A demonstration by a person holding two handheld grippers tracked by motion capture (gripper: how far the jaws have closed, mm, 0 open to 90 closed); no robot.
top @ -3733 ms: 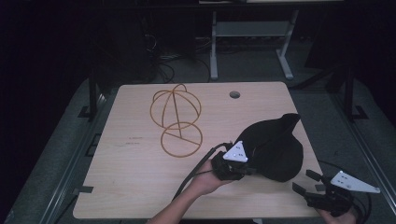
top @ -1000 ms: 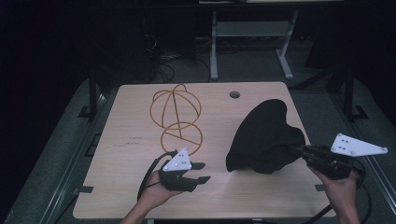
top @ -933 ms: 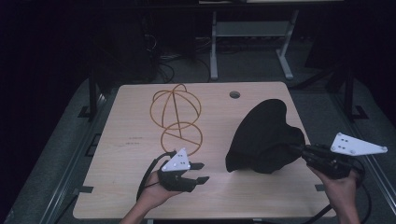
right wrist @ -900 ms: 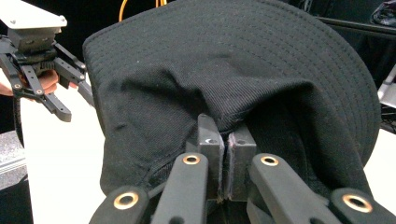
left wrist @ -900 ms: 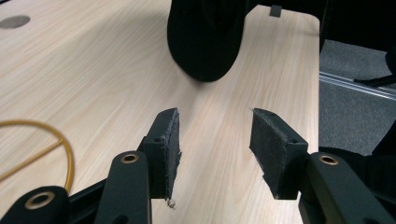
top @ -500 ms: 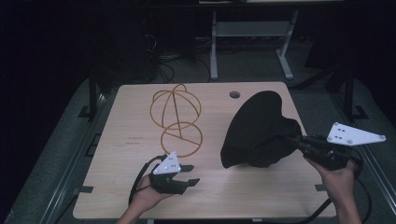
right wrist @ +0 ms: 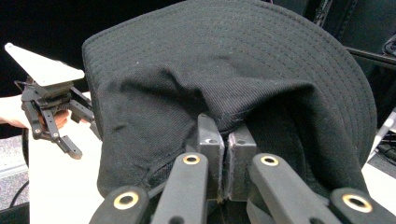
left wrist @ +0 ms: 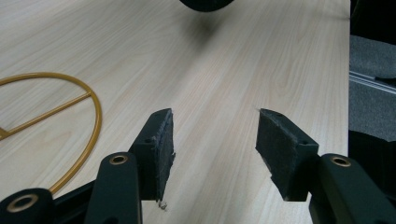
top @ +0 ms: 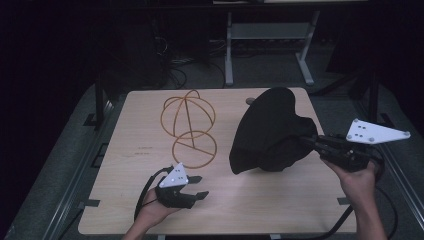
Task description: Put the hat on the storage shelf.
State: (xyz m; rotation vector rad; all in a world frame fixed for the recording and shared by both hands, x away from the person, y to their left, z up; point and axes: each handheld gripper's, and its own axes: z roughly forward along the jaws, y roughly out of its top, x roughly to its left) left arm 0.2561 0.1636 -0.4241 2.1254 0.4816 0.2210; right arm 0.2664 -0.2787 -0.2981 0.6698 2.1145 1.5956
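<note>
From where I stand, the right gripper is clenched on the soft black cotton bucket hat, pinching a fold of fabric at the edge of its crown so the hat hangs lifted above the right half of the pale wooden table. In the right gripper view the two pads sit pressed flat together with cloth bunched over them, and the stitched brim arcs around behind.

The left gripper rests low near the front edge, jaws spread wide with nothing between them, just in front of the gold wire hat stand, whose round base ring lies flat on the wood.

The bite looks thin to me. It holds only a pinch of limp cloth, so a quick swing could pull the fold free and drop the hat. The hat also droops as it hangs; carried across like this, its sagging brim may catch the stand's light wire dome and tip or shove it rather than settle over it.

I can read no brand or label on the hat; there is some faint print on the tabletop, too small to make out.
</note>
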